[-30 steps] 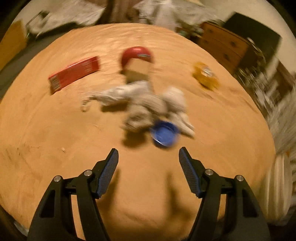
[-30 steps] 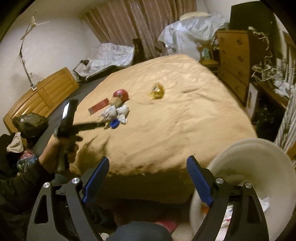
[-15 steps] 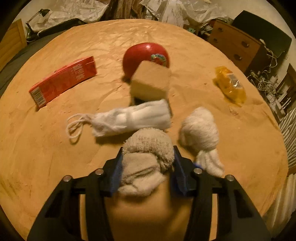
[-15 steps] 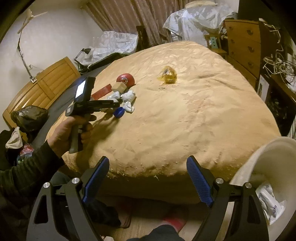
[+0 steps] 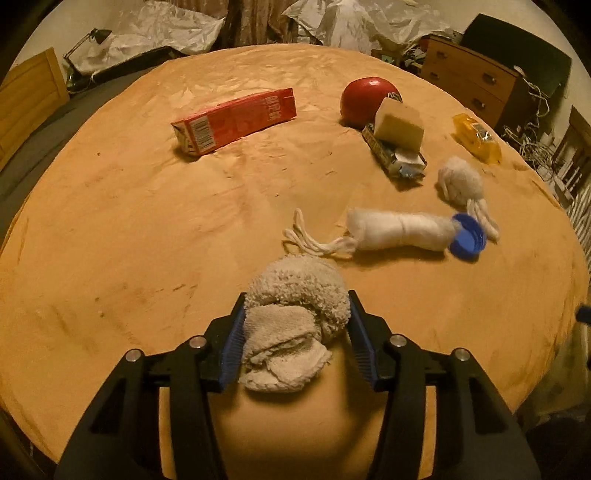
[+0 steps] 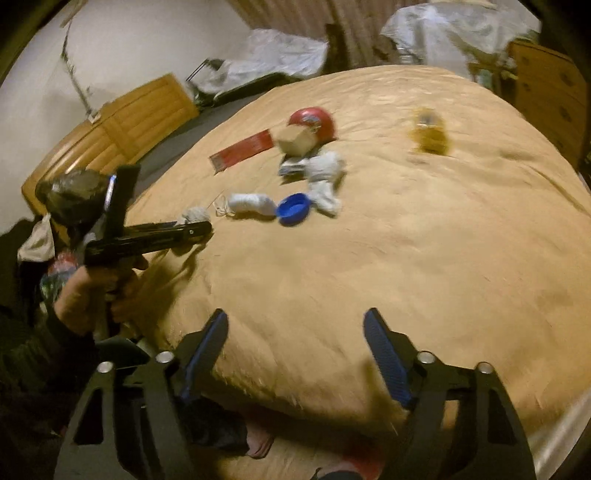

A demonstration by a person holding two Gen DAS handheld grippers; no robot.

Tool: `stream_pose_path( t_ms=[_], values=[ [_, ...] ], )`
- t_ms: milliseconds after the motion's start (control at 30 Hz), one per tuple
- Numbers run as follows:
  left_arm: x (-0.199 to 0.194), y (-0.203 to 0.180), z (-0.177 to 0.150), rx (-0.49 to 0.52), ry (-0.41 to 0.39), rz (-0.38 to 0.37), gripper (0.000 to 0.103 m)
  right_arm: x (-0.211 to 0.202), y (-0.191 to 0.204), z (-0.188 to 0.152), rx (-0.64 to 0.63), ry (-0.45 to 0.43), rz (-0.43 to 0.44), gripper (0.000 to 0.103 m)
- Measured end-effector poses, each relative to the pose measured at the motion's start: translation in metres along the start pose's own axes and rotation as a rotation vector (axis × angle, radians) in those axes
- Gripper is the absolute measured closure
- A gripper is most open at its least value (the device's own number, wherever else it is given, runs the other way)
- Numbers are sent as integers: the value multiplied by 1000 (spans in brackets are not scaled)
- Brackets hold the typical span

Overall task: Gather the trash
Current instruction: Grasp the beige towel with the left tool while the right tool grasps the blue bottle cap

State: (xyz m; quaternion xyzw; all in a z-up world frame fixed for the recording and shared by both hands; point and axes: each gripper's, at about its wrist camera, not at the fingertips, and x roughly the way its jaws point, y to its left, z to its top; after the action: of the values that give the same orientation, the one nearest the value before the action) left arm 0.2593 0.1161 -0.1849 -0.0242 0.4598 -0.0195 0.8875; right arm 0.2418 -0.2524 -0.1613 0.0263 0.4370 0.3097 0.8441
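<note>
My left gripper (image 5: 295, 332) is shut on a beige balled sock (image 5: 295, 314) and holds it above the tan bed (image 5: 129, 240); it shows in the right wrist view (image 6: 195, 221) too. On the bed lie a white face mask (image 5: 399, 230), a blue bottle cap (image 5: 467, 240), a second white sock (image 5: 460, 182), a red carton (image 5: 236, 123), a red ball (image 5: 365, 98), a tan sponge (image 5: 399, 125) on a snack wrapper (image 5: 395, 158), and a yellow wrapper (image 5: 476, 138). My right gripper (image 6: 295, 347) is open and empty over the bed's near edge.
A wooden dresser (image 5: 469, 83) stands at the right of the bed. A wooden headboard (image 6: 110, 129) and a black bag (image 6: 74, 195) are at the left. Crumpled plastic sheets (image 5: 155, 33) lie behind the bed.
My left gripper closed on the beige sock and pulled it back away from the pile. My right gripper swung left toward the bed; the white bin left its view.
</note>
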Motion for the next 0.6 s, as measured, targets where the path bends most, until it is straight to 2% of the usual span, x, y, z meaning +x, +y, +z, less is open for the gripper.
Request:
stream_pose_path(
  t_ms=[100,233,367,600],
  values=[
    [-2,3,-4,10,-13,0,43,33,15,20,-57,20,9,41],
    [0,4,-9,-3,-18,-12,35,74,21,48,-76,45,15,44],
    [0,3,-7,-5,-28,-10,33,113,23,73,-75,67,5,47],
    [5,2,-5,10,-26,-10,33,148,24,97,-119,52,-95,58]
  ],
)
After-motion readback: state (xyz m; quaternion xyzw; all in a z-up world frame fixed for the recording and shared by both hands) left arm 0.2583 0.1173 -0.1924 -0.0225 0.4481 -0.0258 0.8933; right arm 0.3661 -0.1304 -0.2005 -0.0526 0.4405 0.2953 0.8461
